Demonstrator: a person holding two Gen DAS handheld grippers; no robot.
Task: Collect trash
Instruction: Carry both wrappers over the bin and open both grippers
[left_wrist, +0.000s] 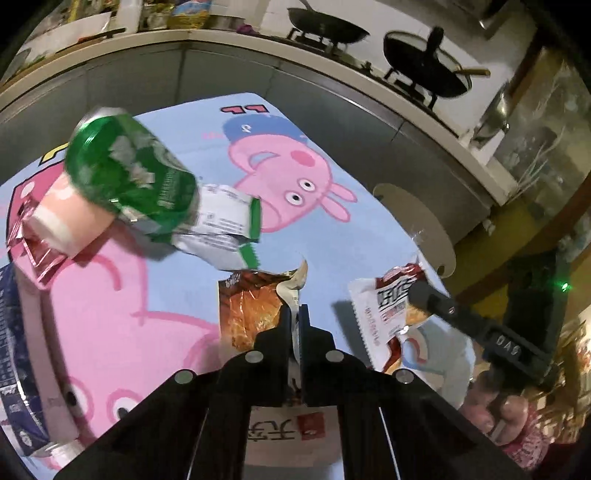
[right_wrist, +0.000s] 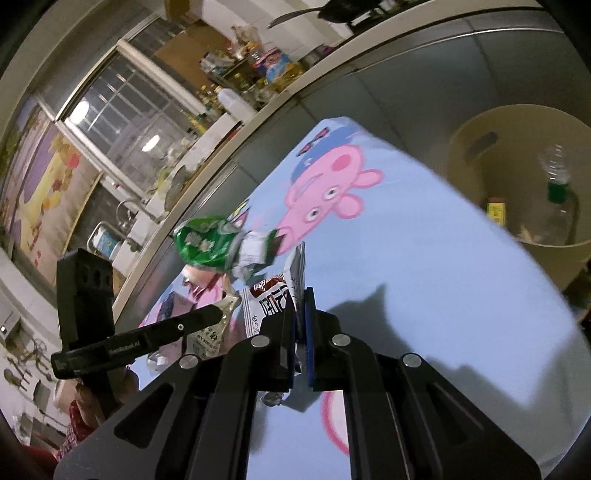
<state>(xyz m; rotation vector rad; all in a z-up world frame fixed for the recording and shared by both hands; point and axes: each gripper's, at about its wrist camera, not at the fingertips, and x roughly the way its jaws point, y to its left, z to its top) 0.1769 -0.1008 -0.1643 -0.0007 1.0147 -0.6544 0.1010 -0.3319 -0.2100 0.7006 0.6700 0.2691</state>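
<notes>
Your left gripper (left_wrist: 298, 314) pinches the orange wrapper (left_wrist: 247, 314), low centre of frame. Your right gripper (right_wrist: 301, 299) pinches the red-white packet (right_wrist: 267, 299). The green bag (left_wrist: 136, 177) lies upper left on the cloth (left_wrist: 369, 240); the bin (right_wrist: 517, 177) sits far right.

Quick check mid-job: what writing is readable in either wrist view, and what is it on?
"GenRobot.AI": side of the left gripper, seen from the right wrist.
"DAS", upside down: right gripper body.
Red-and-white wrapper: large characters, not legible.
Green wrapper and white carton: print too blurred.
</notes>
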